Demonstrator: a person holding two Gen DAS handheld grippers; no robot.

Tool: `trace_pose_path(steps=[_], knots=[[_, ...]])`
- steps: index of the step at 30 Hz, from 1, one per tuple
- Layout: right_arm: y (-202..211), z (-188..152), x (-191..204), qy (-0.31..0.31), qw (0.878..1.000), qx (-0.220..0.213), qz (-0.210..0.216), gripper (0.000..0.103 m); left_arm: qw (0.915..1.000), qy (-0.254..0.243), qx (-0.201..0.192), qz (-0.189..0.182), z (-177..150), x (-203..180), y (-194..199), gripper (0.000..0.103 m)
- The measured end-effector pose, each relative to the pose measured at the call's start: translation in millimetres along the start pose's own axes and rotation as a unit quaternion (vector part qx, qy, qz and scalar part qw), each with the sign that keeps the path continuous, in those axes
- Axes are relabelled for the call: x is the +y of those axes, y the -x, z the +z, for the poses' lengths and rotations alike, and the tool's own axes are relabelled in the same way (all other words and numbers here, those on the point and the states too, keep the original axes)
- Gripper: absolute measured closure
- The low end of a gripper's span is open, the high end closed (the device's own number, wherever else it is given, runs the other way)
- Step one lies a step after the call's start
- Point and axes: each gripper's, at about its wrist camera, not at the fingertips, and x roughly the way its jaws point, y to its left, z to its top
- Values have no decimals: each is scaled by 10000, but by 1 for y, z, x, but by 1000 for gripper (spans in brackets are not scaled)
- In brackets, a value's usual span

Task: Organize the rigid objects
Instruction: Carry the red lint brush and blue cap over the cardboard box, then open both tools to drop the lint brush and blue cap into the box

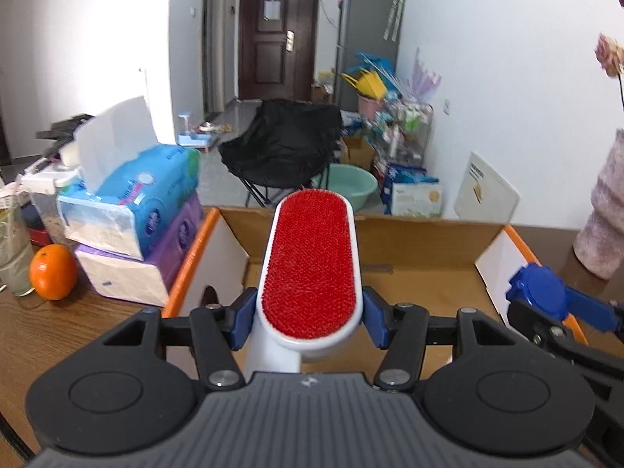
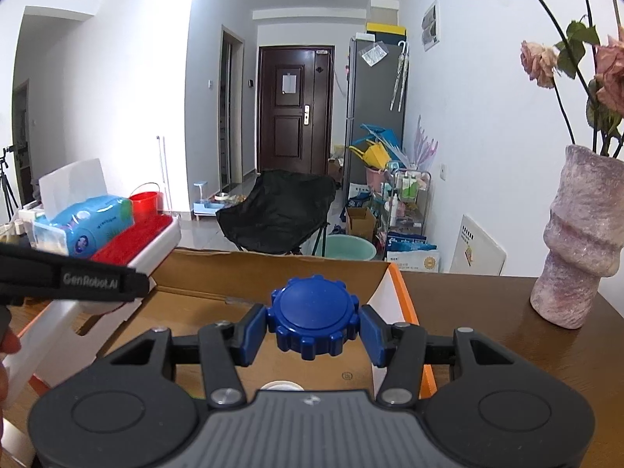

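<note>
Gripping a lint brush (image 1: 310, 261) — left gripper (image 1: 310, 321); right gripper (image 2: 314, 329) clamps blue cap (image 2: 313, 318).

An orange (image 1: 53, 271) is being seen on the wooden table (image 1: 78, 323), between a drinking glass (image 1: 13, 249) and stacked tissue packs: a blue pack (image 1: 132, 195) is lying on a purple one (image 1: 136, 269), a white sheet sticking up. A pink textured vase (image 2: 577, 241) holding wilted roses (image 2: 540, 62) is standing at the table's right. Beyond, a black folding chair (image 1: 280, 140), a green basin (image 1: 351, 185), a grey refrigerator (image 2: 374, 105) and a dark door (image 2: 294, 105) are being observed.
</note>
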Motion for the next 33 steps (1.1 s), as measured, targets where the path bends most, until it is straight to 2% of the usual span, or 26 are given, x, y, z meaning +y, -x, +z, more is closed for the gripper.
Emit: trace_pose_path(steps=[1,2,3,4,5,6,9,20,33], knots=[[-3,0,-2,-14,10000,53,2,52,10000,-24,34,36,-1,-1,0,27],[-4,-1,-3,-34,9999,118,17,51,9999,-34,49,90,-2,-2,1,18],[-6,-2,-5,-62,9998,168,29,40,9999,-34,14,137,-2,-2,3,5],[-9,-2,-5,-72,9997,225,12,31,9999,-28,-41,163,-3,-2,6,0],[-10,-3,-6,-69,9996,264,-15,12,9998,-24,-82,159,-3,-1,9,0],[-10,-3,-7,-62,9996,264,-52,2,9998,-8,-93,150,-2,1,12,0],[-9,-3,-8,-83,9995,242,-186,0,9997,99,-83,228,-1,7,17,0],[-2,-2,-11,-146,9995,257,-148,0,9987,314,-26,406,0,22,23,0],[35,-9,-15,-168,9997,41,-182,0,9984,359,-249,364,-15,25,67,0]])
